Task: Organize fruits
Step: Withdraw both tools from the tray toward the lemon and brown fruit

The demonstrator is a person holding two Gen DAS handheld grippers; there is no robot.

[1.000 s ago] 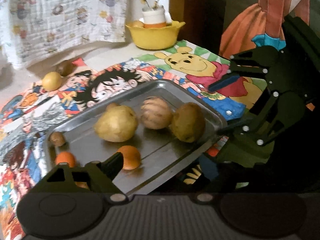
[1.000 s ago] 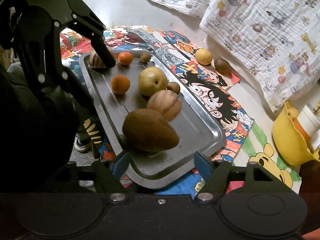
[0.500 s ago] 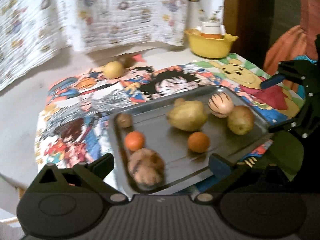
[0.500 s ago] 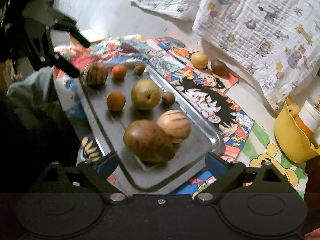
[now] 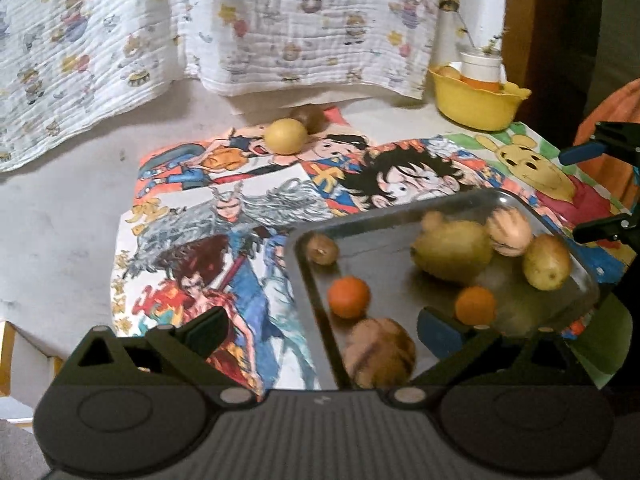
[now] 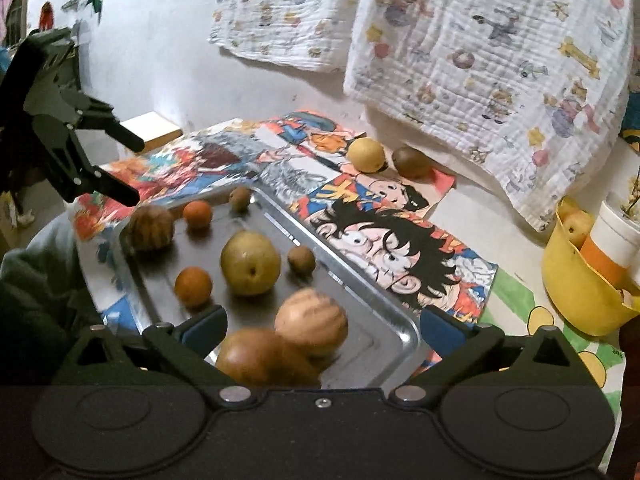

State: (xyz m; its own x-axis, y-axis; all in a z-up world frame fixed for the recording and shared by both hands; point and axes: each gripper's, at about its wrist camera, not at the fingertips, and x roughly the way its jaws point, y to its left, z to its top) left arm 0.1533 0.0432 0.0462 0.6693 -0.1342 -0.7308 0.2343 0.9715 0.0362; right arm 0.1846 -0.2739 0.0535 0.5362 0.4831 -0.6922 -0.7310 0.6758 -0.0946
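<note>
Now that both claws have let go of the metal tray (image 6: pixel 404 330) and drawn back, left claw (image 5: pixel 320 330) wide apart and empty, right claw (image 6: pixel 322 326) opening (nothing gripped), the fruit-laden tray rests on the cartoon-covered worktop (image 5: pixel 248 220), leaving two stray fruits beyond: a yellow fruit (image 6: pixel 365 154) and a brown fruit (image 6: pixel 411 162).

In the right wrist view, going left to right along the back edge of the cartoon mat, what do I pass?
Book-like pale block → yellow round fruit → brown round fruit → yellow bowl.
</note>
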